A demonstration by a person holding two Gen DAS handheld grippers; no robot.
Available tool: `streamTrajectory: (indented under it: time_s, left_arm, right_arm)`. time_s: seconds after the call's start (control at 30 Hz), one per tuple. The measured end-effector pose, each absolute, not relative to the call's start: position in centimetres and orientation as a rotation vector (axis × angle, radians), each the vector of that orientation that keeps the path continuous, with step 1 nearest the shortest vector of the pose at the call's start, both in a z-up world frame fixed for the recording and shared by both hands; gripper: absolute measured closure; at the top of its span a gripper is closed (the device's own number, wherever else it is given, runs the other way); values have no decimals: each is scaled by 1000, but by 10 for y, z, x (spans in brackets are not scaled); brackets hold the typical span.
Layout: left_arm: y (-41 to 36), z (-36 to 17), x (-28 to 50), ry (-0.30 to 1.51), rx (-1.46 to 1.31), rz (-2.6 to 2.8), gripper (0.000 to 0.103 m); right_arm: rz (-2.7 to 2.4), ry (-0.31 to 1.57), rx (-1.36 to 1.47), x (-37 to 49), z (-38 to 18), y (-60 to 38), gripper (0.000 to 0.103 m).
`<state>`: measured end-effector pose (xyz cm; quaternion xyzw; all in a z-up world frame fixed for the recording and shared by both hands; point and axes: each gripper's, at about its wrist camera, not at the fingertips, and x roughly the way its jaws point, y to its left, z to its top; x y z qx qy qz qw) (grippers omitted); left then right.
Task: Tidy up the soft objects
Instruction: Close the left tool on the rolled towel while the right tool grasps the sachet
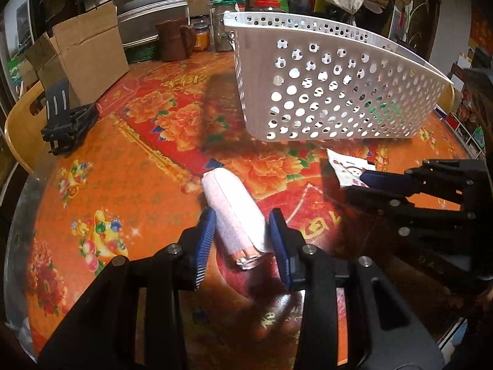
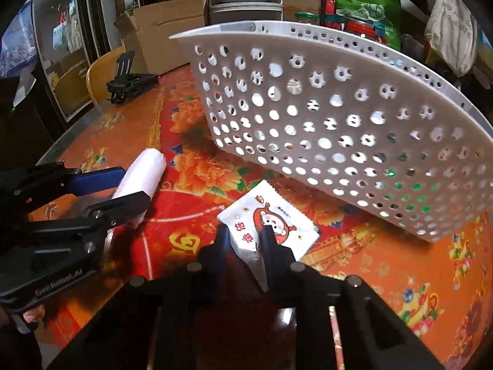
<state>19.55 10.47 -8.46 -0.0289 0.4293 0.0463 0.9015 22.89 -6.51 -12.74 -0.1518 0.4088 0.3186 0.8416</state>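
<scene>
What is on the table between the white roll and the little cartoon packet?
Nothing: only bare flowered tablecloth separates the white roll from the cartoon packet, seen best in the right wrist view.

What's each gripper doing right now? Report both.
Left gripper: jaws shut on the rolled white towel.
Right gripper: jaws shut on the cartoon-printed packet.

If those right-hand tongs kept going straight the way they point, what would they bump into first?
Probably the white perforated basket. The right tongs already pinch the cartoon packet, and the basket wall stands just beyond it, though depth is uncertain.
</scene>
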Motion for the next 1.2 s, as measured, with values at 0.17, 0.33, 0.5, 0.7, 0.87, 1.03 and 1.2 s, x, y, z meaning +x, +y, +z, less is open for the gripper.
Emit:
streamTrajectory:
  time_s: [0.17, 0.33, 0.5, 0.7, 0.87, 1.03, 1.2]
  left_arm:
    - [108, -85, 195, 876, -76, 87, 69]
    - [106, -84, 190, 835, -67, 93, 76]
    - [101, -80, 185, 824, -58, 83, 82]
    - [95, -69, 175, 791, -55, 48, 103]
    - [88, -77, 176, 829, -22, 52, 103]
    - [85, -77, 171, 818, -30, 30, 103]
    - [90, -64, 171, 781, -15, 65, 40]
  right_arm:
    - [683, 852, -282, 223, -122, -85, 88]
    - [688, 828, -241, 213, -111, -106, 92]
    - [688, 808, -194, 204, -100, -133, 96]
    - [682, 780, -133, 196, -85, -162, 97]
    - [670, 761, -109, 193, -76, -179, 97]
    - [668, 764, -89, 194, -76, -188, 97]
    - [667, 750, -73, 195, -74, -195, 97]
